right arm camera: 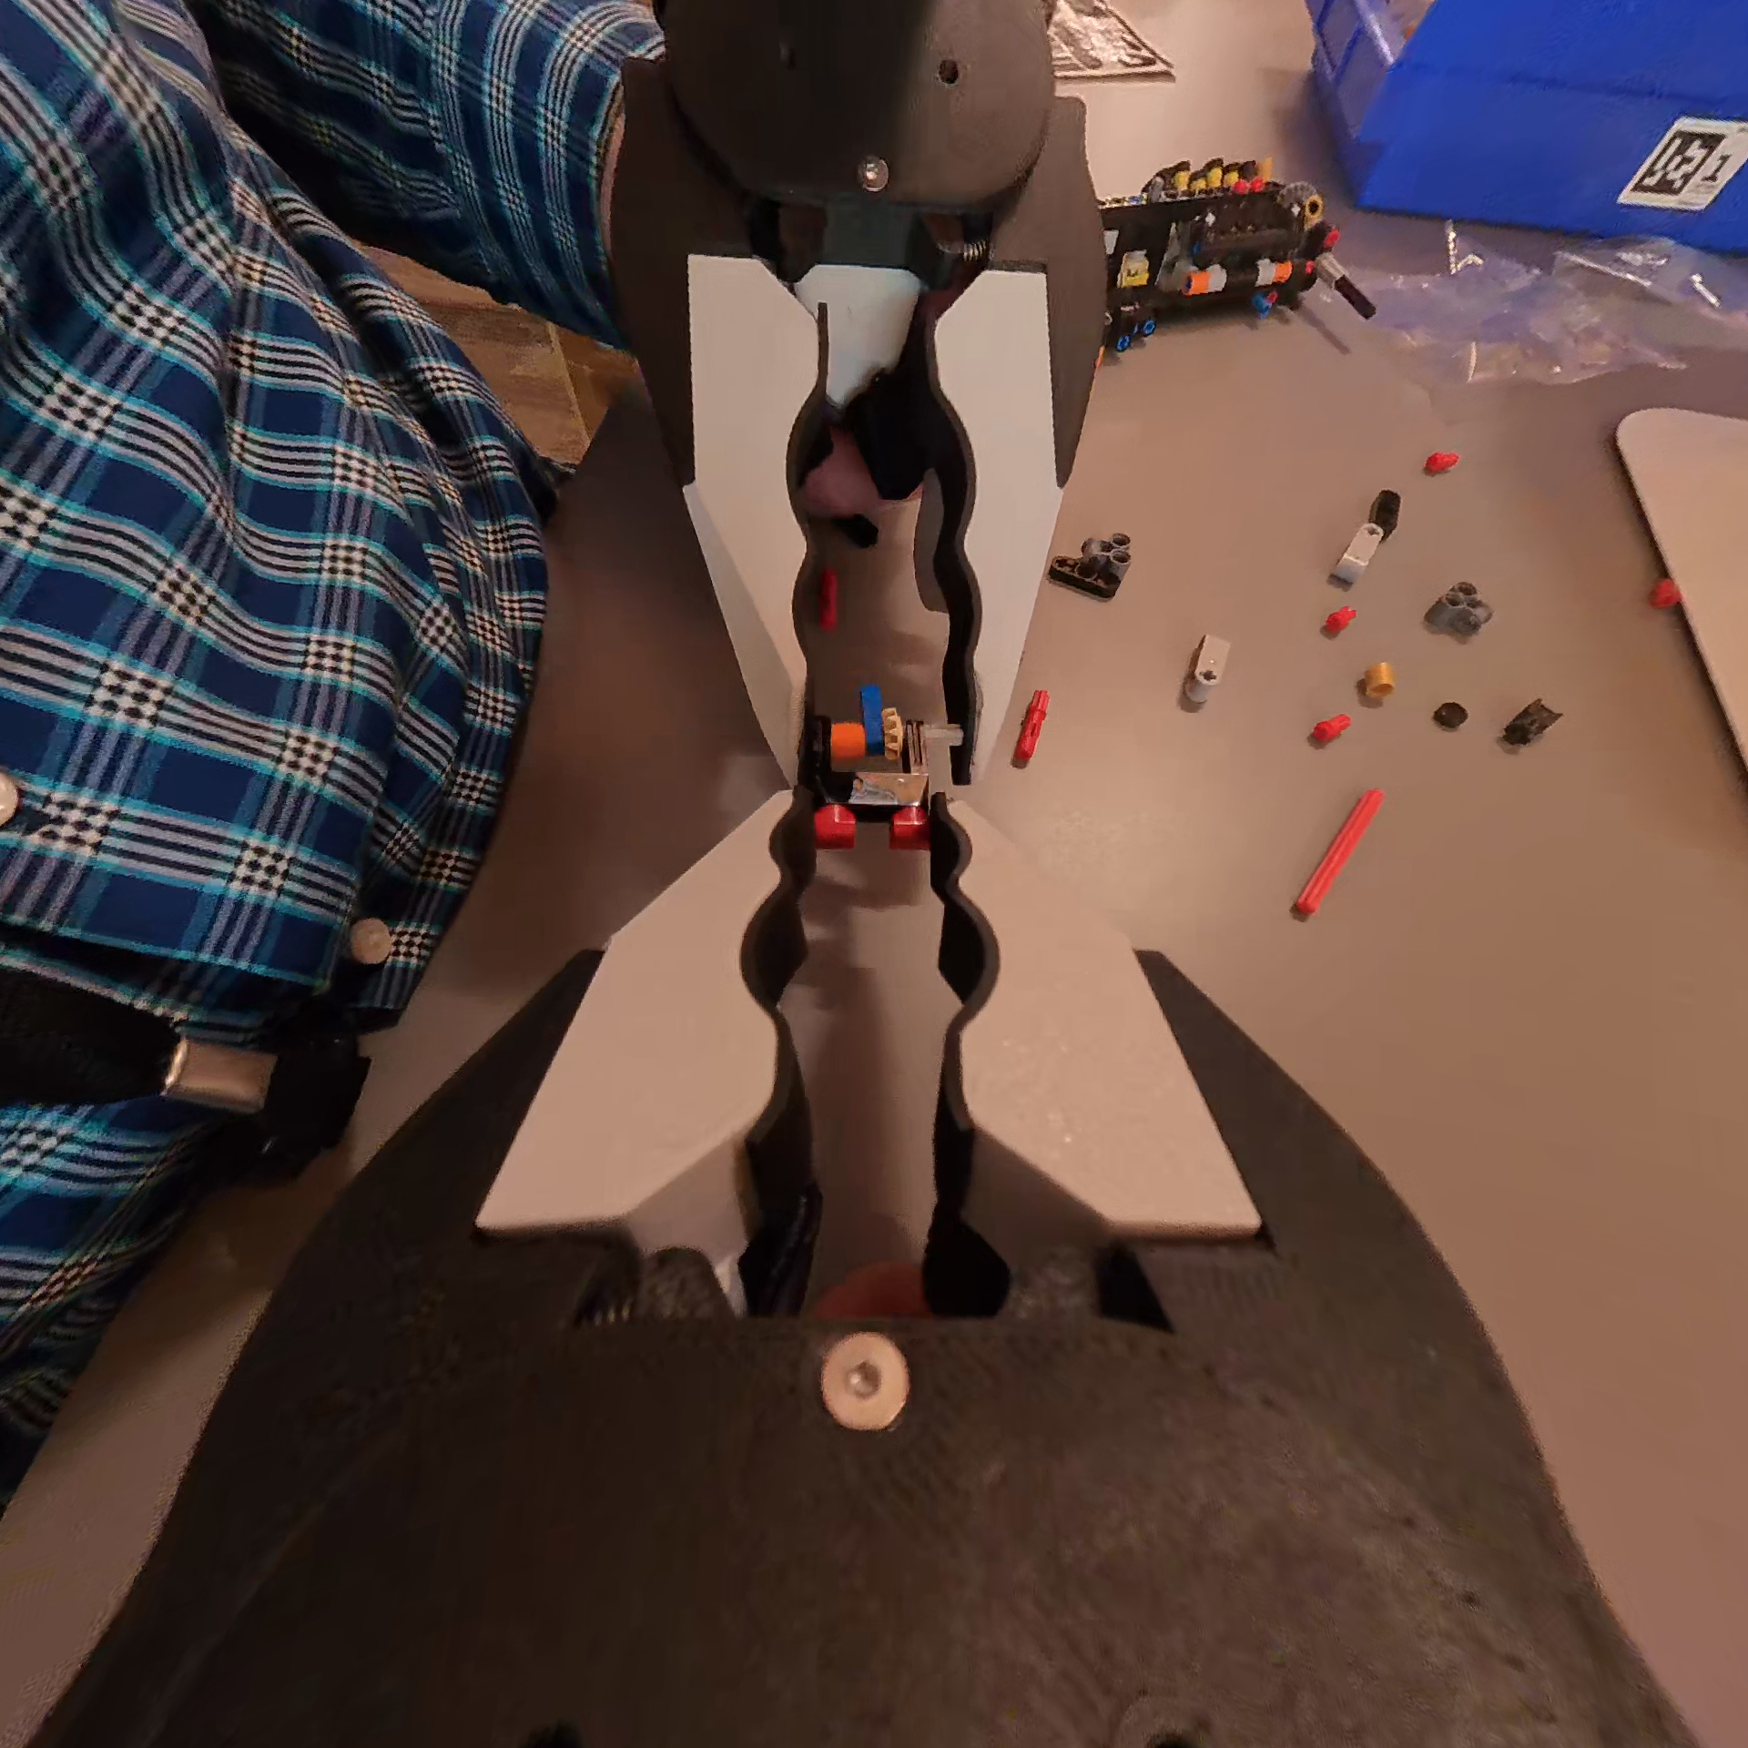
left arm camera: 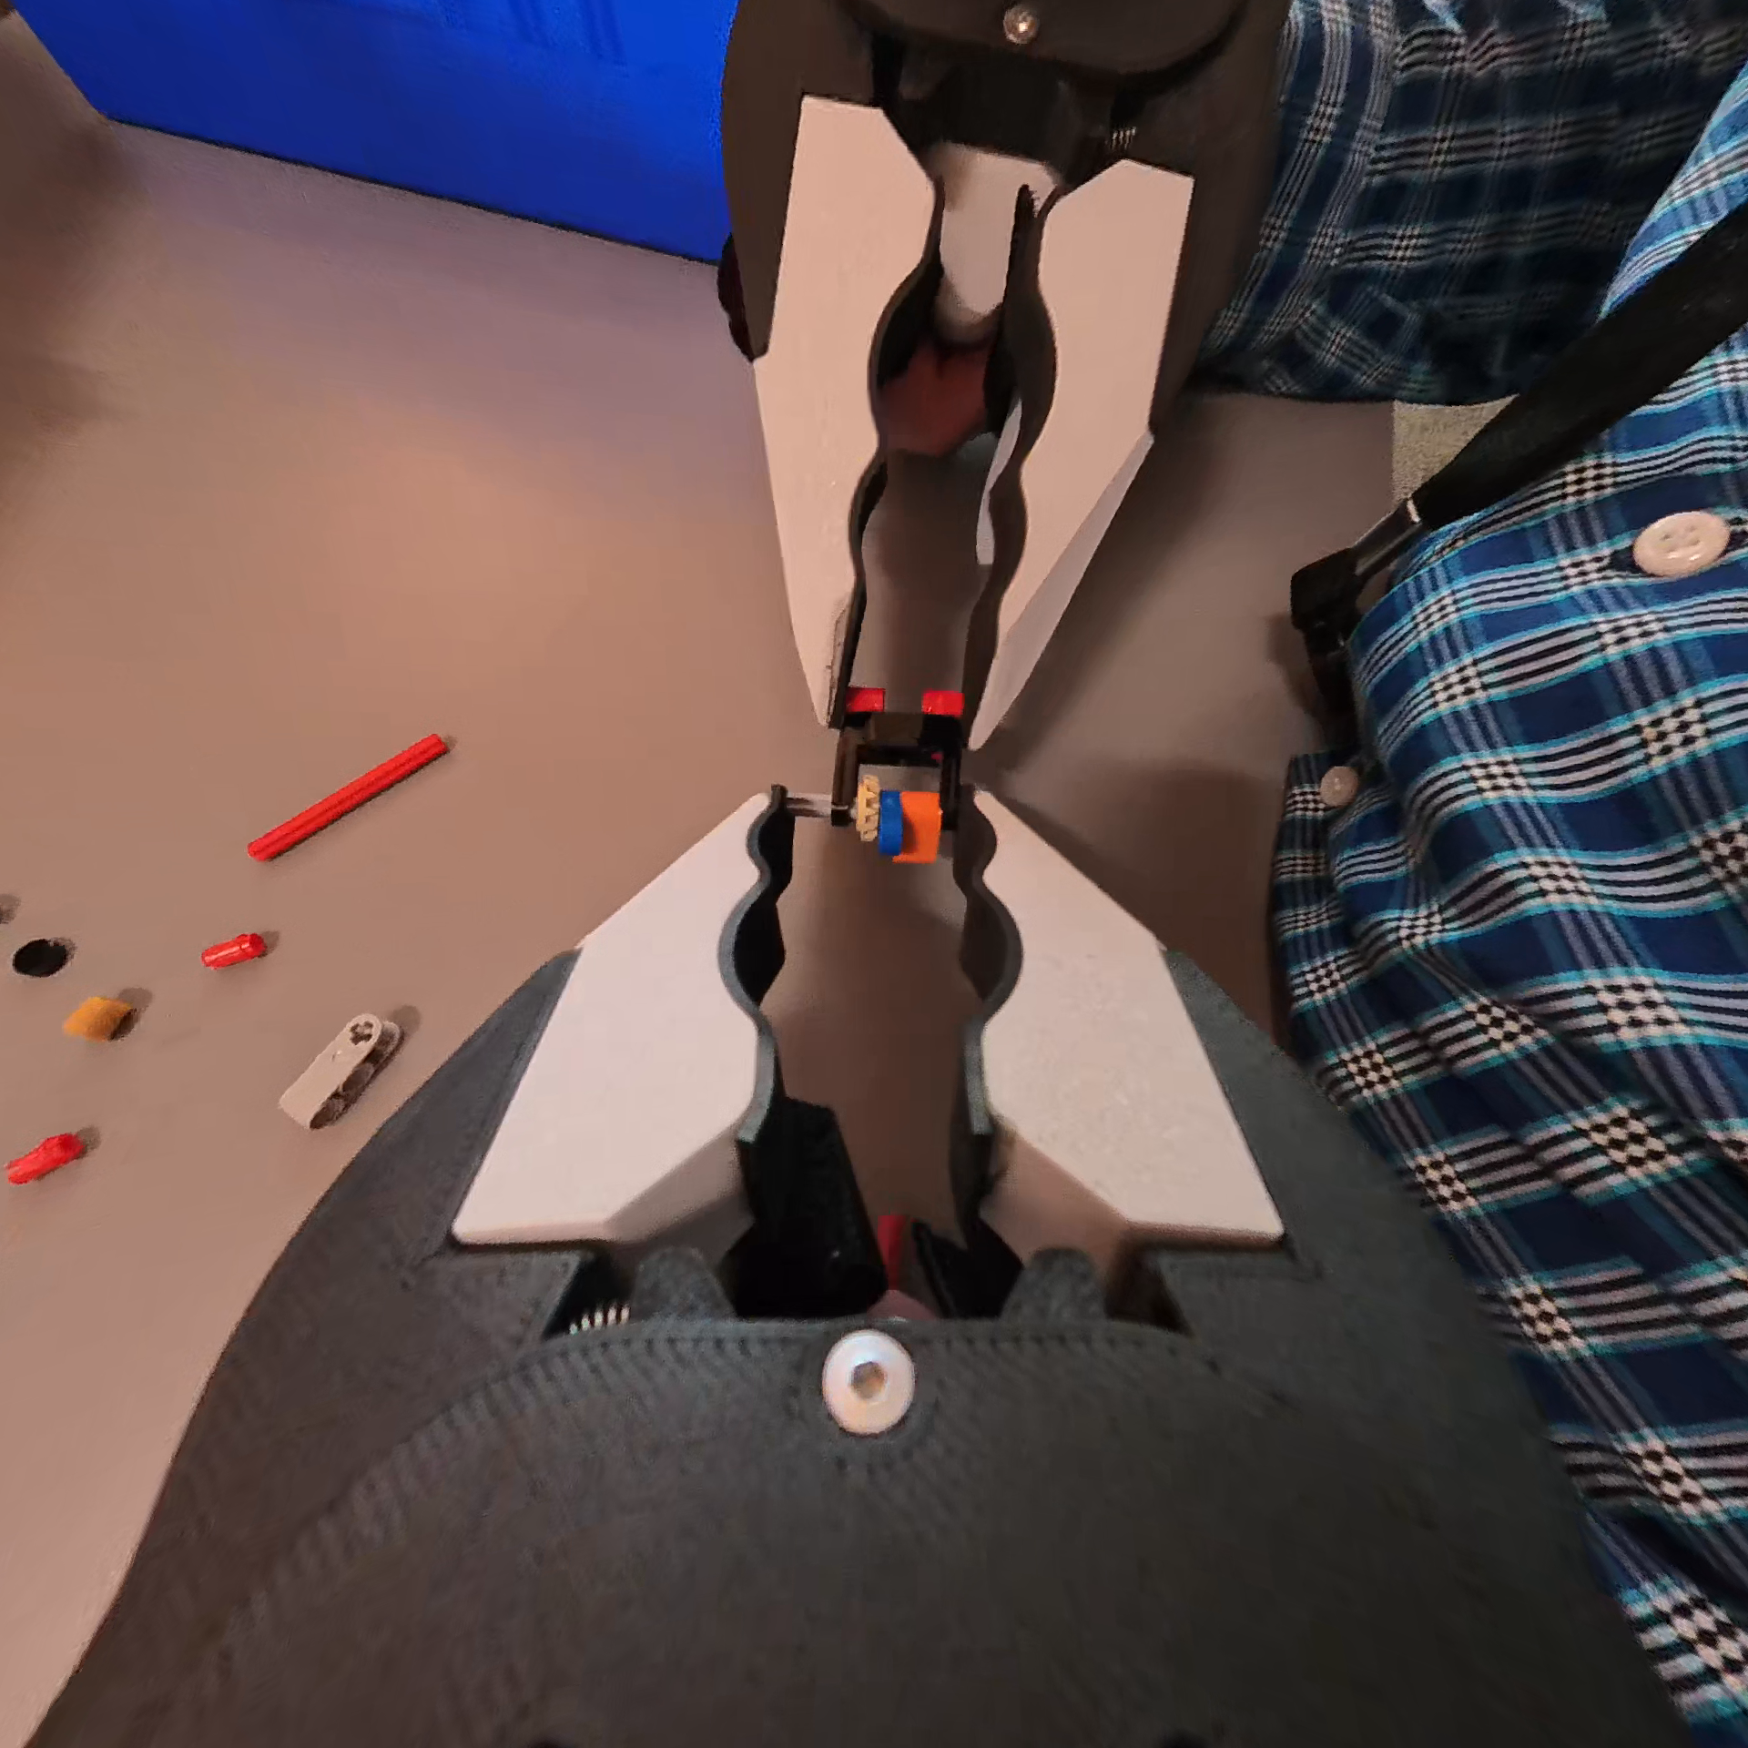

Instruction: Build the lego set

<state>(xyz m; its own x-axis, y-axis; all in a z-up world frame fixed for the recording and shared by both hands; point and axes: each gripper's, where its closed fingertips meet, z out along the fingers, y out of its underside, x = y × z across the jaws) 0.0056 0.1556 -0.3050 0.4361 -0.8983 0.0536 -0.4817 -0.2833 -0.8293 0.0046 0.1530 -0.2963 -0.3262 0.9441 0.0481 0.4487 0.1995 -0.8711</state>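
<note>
A small lego sub-assembly (left arm camera: 899, 804) is held above the grey table between both grippers, which face each other tip to tip. It is a black frame with two red pins, a tan gear, a blue part, an orange part and a thin grey axle sticking out one side. My right gripper (right arm camera: 870, 818) is shut on the frame's end with the red pins; it enters the left wrist view from the top (left arm camera: 903, 724). My left gripper (left arm camera: 875, 813) is closed across the gear end, one fingertip on the axle's end, the other against the frame. The sub-assembly (right arm camera: 875, 757) also shows in the right wrist view.
Loose parts lie on the table: a long red axle (right arm camera: 1338, 853), red pins (left arm camera: 234, 951), a grey connector (left arm camera: 340, 1072), small black and grey pieces. A larger black build (right arm camera: 1220, 251), a blue bin (right arm camera: 1532, 104) and plastic bags stand farther off. A person's plaid shirt (left arm camera: 1532, 851) is close by. My two grippers' fingertips are within a few centimetres of each other. The left tips stand about 10 cm off the grey connector (left arm camera: 340, 1072). My right wrist view (right arm camera: 1206, 652) looks at it from another angle.
</note>
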